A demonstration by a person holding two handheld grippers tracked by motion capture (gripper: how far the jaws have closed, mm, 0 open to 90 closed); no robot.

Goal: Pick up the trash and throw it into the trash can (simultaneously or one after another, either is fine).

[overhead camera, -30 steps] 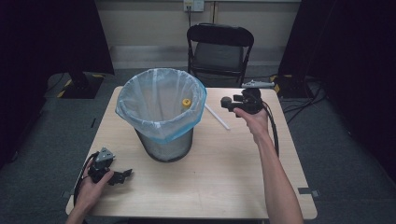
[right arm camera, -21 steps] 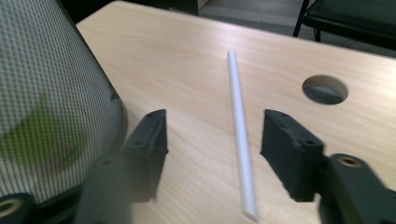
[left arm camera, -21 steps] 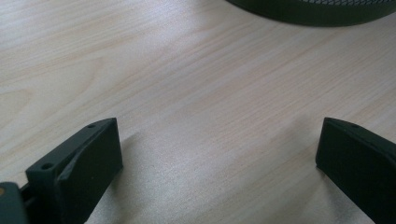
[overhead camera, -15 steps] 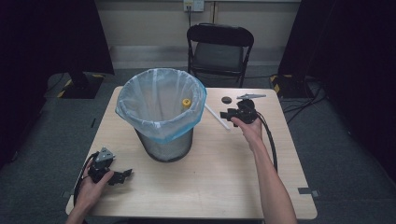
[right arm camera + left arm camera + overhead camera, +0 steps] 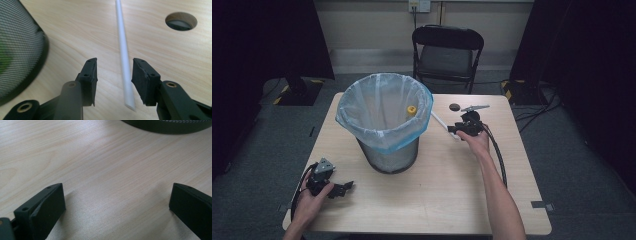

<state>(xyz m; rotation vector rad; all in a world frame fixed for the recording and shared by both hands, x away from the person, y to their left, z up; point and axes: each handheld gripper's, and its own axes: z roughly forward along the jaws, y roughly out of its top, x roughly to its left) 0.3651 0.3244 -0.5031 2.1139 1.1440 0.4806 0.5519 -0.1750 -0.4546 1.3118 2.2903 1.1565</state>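
A thin white stick (image 5: 122, 45) lies on the wooden table (image 5: 447, 190), right of the bin, and appears in the high view as the stick (image 5: 439, 120). My right gripper (image 5: 114, 67) is low over the stick's near end, which lies between the jaws, closer to the right-hand one. The jaws have just been closing and neither pad presses on it. From above, the right gripper (image 5: 457, 129) sits just right of the bin. My left gripper (image 5: 343, 188) rests at the table's front left, and its jaws (image 5: 116, 192) stand wide open over bare wood.
A black mesh bin (image 5: 384, 120) with a pale blue liner stands mid-table, a yellow object (image 5: 411, 109) inside it. Its base edge (image 5: 165, 125) and wall (image 5: 20, 55) show close by. A round hole (image 5: 181, 21) is cut in the table. A black chair (image 5: 447, 50) stands behind.
The right hand came down from above the table's far right to the white stick, and its jaws narrowed around the stick's end. The left hand stayed put.
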